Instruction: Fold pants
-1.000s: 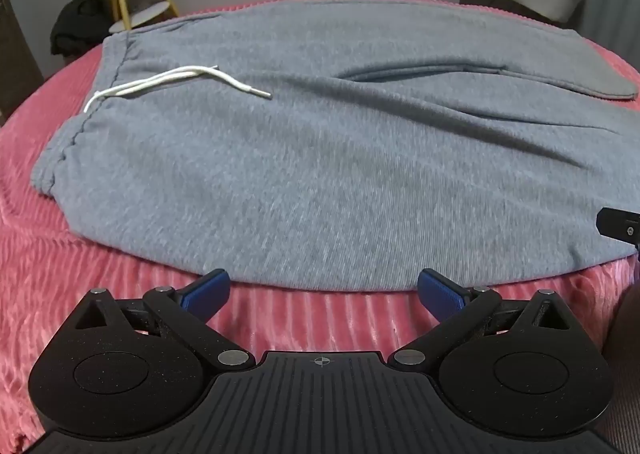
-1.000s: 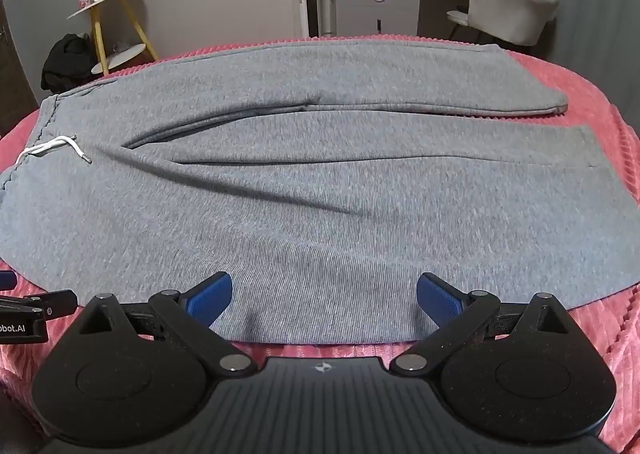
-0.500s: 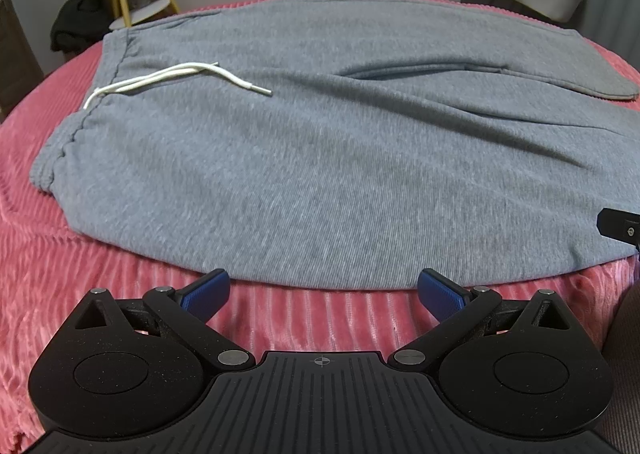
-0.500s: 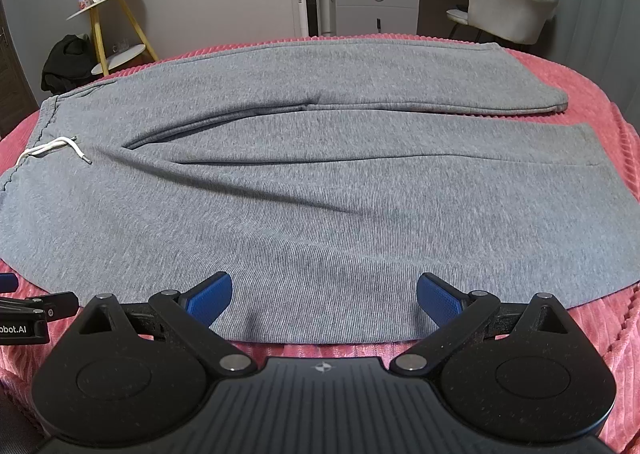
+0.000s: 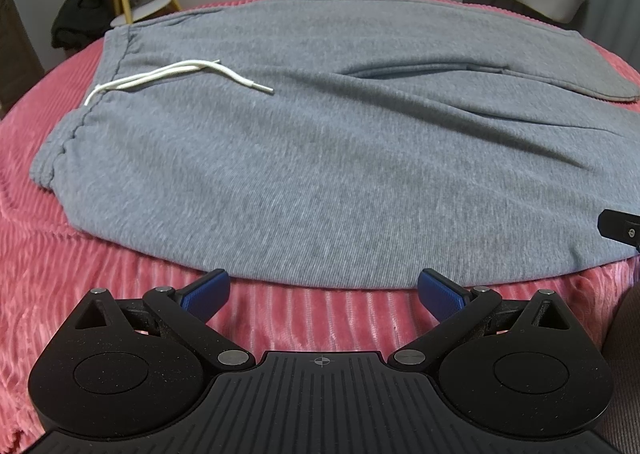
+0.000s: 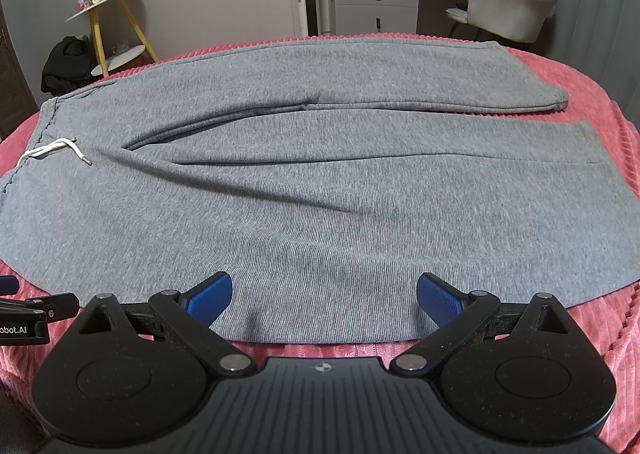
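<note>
Grey sweatpants (image 5: 320,158) lie flat across a pink ribbed bedspread (image 5: 80,274), waistband to the left, legs running right. A white drawstring (image 5: 180,74) rests near the waistband. In the right wrist view the pants (image 6: 320,194) show both legs side by side, cuffs at the right. My left gripper (image 5: 324,294) is open and empty, just short of the near hem by the waist end. My right gripper (image 6: 324,296) is open and empty, its blue pads (image 6: 208,296) over the near edge of the front leg.
The bedspread (image 6: 600,314) extends past the pants on all sides. Behind the bed stand a yellow-legged side table (image 6: 104,26), a dark bag (image 6: 68,62), a grey cabinet (image 6: 372,2) and a pale chair (image 6: 512,6). The left gripper's body (image 6: 24,314) shows at the right wrist view's left edge.
Both grippers have crept slightly forward toward the pants' near edge. Both stay open; the pants have not moved.
</note>
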Tool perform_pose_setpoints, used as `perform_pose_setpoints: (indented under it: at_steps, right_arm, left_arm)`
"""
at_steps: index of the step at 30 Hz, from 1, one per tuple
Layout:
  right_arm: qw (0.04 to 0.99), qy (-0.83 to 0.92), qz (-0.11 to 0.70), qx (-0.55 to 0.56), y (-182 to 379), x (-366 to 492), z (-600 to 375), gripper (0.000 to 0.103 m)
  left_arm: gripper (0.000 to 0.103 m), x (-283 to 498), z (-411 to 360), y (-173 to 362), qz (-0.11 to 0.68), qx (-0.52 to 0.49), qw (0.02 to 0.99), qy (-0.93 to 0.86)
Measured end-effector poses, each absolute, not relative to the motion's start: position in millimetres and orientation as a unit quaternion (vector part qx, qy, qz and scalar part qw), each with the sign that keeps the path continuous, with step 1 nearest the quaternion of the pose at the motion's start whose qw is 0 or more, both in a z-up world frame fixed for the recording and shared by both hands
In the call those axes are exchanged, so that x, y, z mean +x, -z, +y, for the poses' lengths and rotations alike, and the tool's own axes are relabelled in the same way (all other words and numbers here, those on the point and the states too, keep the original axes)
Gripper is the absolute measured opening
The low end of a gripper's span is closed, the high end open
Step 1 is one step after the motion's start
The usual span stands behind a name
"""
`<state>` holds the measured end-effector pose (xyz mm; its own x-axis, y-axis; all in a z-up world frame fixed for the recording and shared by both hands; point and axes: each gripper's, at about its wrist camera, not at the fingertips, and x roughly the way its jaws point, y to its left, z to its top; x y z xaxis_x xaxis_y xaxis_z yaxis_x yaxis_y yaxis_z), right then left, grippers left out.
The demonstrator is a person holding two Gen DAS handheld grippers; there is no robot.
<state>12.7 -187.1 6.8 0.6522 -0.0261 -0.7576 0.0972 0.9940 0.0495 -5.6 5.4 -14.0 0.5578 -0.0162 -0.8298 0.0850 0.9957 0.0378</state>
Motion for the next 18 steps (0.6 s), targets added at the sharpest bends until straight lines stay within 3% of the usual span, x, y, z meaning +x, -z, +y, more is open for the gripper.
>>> perform_pose_setpoints:
  at_steps: [18]
  right_arm:
    - [0.908,0.034,0.415,0.046,-6.6,11.5,-187.0,0.099]
  left_arm:
    - [0.103,-0.8,4.5,8.7,0.473,0.034,0.880,0.027]
